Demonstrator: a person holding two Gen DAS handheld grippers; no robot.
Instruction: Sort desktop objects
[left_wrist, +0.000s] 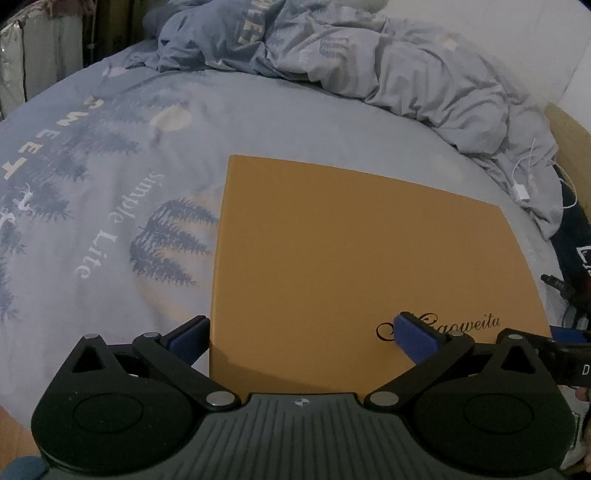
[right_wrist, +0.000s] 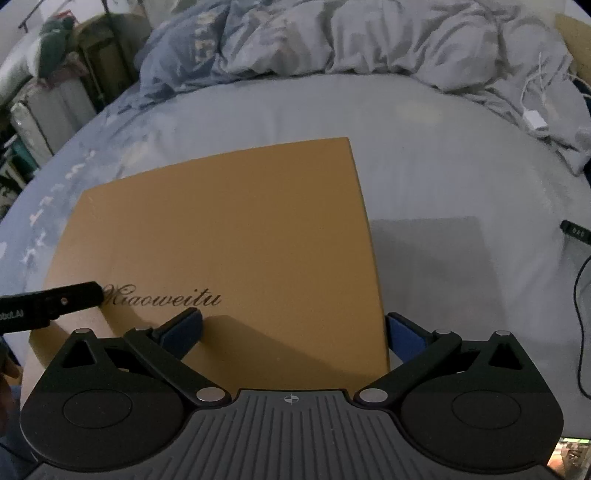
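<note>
1. Left hand-held gripper (left_wrist: 304, 338) is spread wide at the near left corner of the tan box lid (left_wrist: 354, 258), one pad off the edge, the other over the script logo (left_wrist: 443, 326).
2. Right hand-held gripper (right_wrist: 293, 332) is just as wide, straddling the lid's near right edge.
3. The lid lies flat on the bed (left_wrist: 92, 184).
4. Further back: rumpled duvet (left_wrist: 369, 55) and a white charger cable (right_wrist: 532, 107).

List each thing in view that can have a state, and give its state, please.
orange box: closed, lid on, lying flat on the bed.
left gripper: open, fingers straddling the box's near left corner.
right gripper: open, fingers straddling the box's near right corner.
duvet: crumpled in a heap at the far end of the bed.
white charger cable: loose, lying on the duvet.
bed sheet: spread mostly smooth.
</note>
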